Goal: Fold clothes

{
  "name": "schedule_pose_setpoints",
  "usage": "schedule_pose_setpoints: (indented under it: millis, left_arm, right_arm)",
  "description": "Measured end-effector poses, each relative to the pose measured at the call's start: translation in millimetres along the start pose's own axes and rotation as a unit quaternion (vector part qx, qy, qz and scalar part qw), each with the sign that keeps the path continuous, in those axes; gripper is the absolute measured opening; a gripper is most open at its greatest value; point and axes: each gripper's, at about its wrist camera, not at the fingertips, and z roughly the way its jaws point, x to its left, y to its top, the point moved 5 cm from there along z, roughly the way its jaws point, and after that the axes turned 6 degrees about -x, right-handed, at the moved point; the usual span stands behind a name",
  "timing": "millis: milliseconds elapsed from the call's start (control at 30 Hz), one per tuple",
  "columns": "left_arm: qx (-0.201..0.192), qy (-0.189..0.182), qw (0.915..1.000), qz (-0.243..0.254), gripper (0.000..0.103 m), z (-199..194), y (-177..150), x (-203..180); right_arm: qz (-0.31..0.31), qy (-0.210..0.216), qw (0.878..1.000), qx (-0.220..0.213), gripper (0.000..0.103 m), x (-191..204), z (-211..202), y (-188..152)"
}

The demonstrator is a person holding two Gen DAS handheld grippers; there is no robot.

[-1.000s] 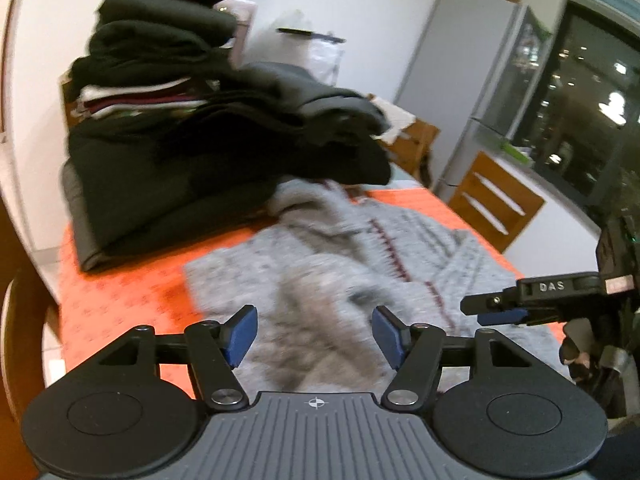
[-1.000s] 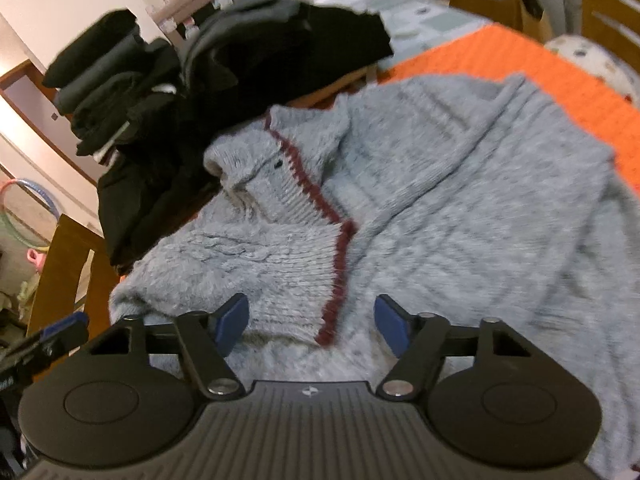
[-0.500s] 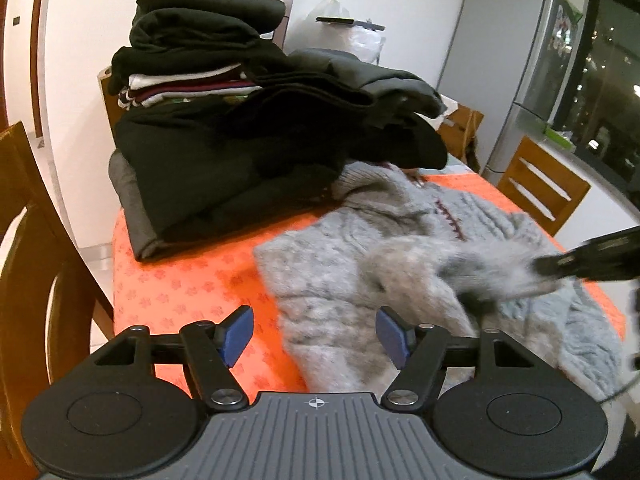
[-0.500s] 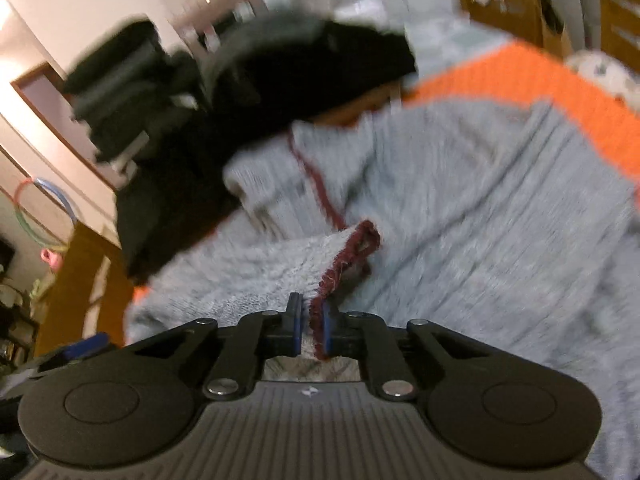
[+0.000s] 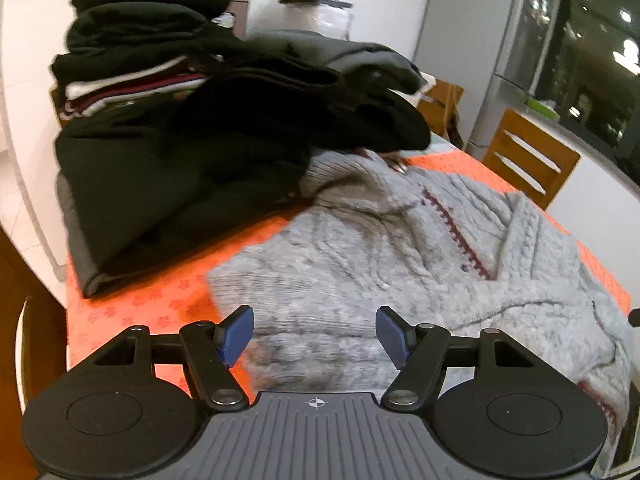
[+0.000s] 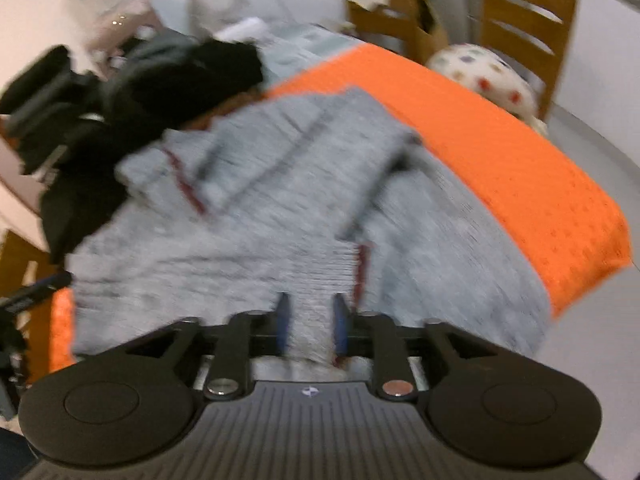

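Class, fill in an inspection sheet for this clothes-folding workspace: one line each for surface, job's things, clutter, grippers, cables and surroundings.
Surface: table under an orange cloth.
Job's things: grey cardigan with maroon trim spread on the cloth; stack of folded dark clothes behind it.
Clutter: spotted cushion on a chair; bags and boxes behind the stack, too blurred to name.
Grippers: left gripper open above the cardigan's hem; right gripper shut on a cardigan sleeve.
Cables: nothing seen.
Surroundings: wooden chairs, fridge, dark window, white walls.
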Motion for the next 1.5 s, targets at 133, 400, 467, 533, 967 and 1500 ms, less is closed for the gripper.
schedule_pose_setpoints:
  millis: [133, 400, 467, 533, 967, 1500]
  left_arm:
    - [0.016, 0.008, 0.9998, 0.008, 0.07, 12, -7, -2]
    - [0.028, 0.037, 0.9985, -0.029, 0.07, 4, -19, 15]
    - [0.025, 0.044, 0.9979, -0.039, 0.07, -4, -21, 19]
    - [0.02, 0.047, 0.9974, -0.05, 0.07, -15, -22, 21]
    - [0.02, 0.046, 0.9961, -0.073, 0.07, -50, -46, 3]
    - [-0.004, 0.145, 0.9839, -0.104, 0.07, -112, -95, -56]
  right_arm:
    - [0.019, -0.001, 1.0, -0.005, 0.059, -4, 12, -10]
    - [0.014, 0.009, 0.999, 0.031, 0.062, -2, 58, -20]
    - [-0.011, 0.007, 0.999, 0.035, 0.062, 0, 66, -23]
    - [-0.032, -0.003, 0.999, 0.034, 0.061, 7, 61, -17]
    - [-0.066, -0.012, 0.998, 0.02, 0.062, 0, 33, -18]
    - [-0.138, 0.051, 0.988, 0.046, 0.059, -59, 12, -5]
